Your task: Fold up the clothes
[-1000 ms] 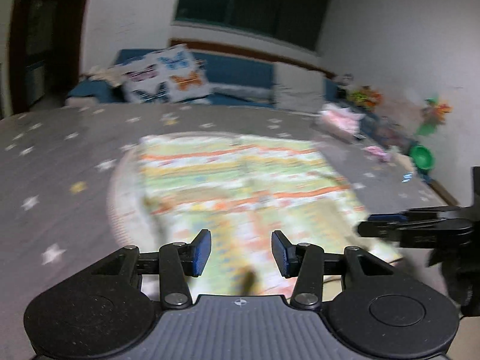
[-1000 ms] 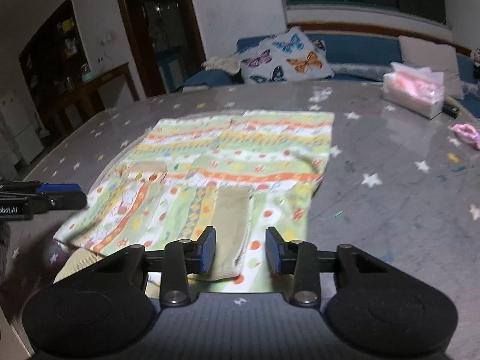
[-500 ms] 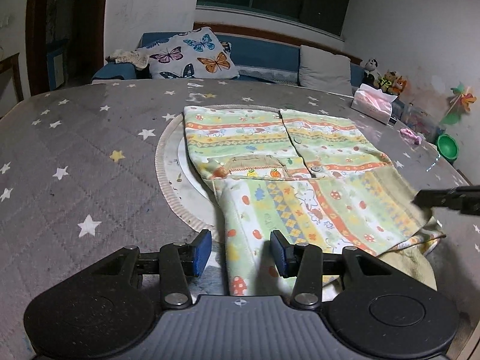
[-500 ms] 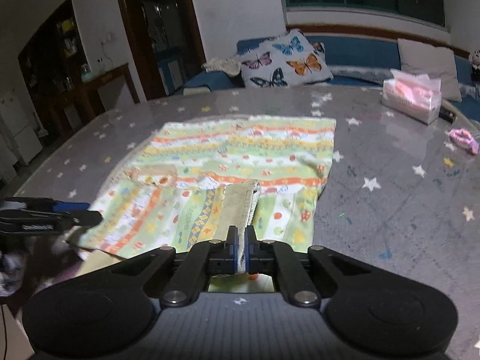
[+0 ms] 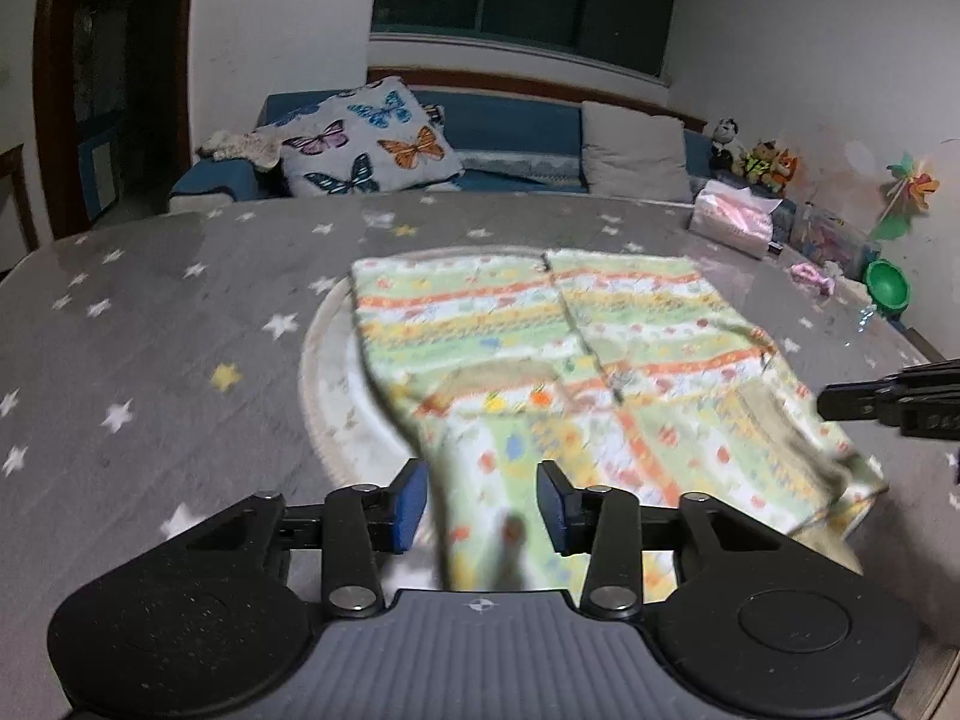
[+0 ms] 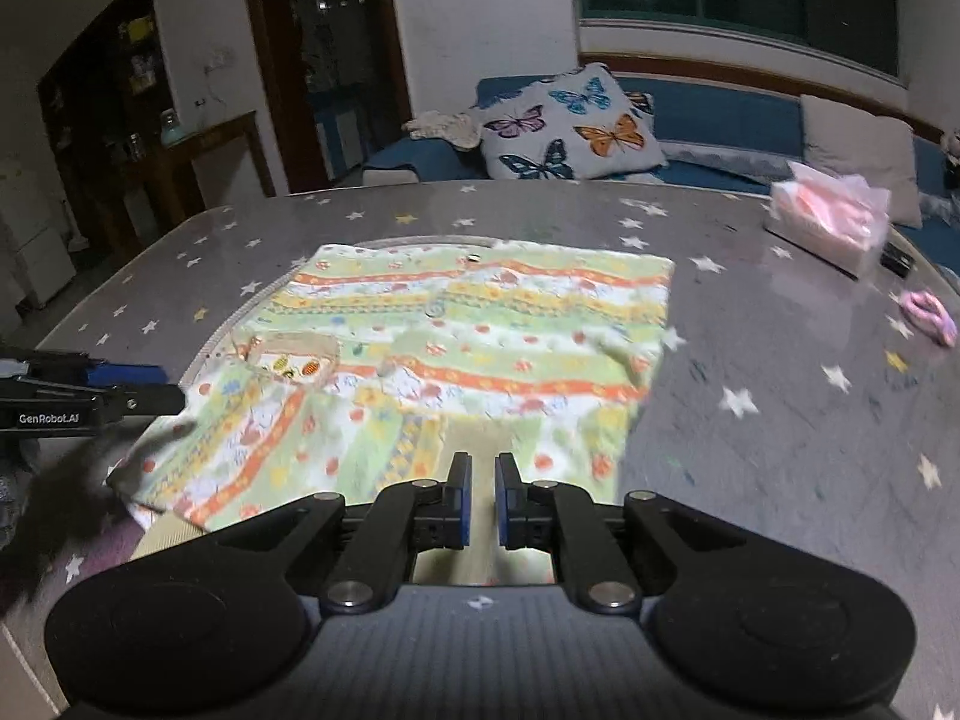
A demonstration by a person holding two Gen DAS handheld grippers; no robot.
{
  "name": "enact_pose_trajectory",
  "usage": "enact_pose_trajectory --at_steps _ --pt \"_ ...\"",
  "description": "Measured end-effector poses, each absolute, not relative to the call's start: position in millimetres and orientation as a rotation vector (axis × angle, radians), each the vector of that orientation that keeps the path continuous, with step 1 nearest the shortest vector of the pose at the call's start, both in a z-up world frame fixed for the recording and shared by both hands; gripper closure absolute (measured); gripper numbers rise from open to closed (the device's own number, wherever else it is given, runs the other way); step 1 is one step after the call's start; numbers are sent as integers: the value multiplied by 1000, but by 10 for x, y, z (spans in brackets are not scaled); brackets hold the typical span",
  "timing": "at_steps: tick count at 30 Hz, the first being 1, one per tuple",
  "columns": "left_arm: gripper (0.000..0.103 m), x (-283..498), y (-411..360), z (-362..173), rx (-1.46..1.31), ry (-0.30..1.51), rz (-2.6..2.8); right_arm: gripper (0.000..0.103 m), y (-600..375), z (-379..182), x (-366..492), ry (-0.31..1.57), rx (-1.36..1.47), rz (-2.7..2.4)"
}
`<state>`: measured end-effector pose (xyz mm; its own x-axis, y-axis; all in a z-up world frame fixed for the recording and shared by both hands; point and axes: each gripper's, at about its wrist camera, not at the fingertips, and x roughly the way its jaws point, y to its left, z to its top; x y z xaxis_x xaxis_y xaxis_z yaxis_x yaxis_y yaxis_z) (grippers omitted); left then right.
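A small shirt with green, orange and yellow stripes lies spread on the grey star-print table. My left gripper is open, and the near sleeve lies blurred between its blue pads. In the right wrist view the shirt fills the middle. My right gripper is shut on the sleeve's khaki cuff at the near edge. The left gripper shows at the left edge of that view, beside the shirt's corner. The right gripper enters the left wrist view from the right, at the cuff.
A round pale mat lies under the shirt. A pink tissue pack and a pink hair tie sit at the table's far right, near a green bowl. A sofa with a butterfly pillow stands behind.
One second ago my right gripper was open over the khaki cuff; it closed on the cuff and holds it. The left gripper stays open and has shifted over the near sleeve, which now blurs.
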<state>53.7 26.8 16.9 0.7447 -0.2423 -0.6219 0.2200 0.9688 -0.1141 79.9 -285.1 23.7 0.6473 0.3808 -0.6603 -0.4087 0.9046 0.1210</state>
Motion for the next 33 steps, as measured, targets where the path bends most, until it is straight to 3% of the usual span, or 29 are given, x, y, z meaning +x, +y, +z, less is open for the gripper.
enact_pose_trajectory --at_steps 5,8,22,33 --pt "65 747 66 131 -12 683 -301 91 -2655 147 960 749 -71 509" --pt "65 874 24 12 13 711 -295 76 -2581 75 1018 757 -98 516" --pt "66 571 97 31 133 674 -291 74 -2577 42 892 759 -153 539" --pt "47 -212 -119 77 409 582 -420 69 -2636 33 512 746 -259 567"
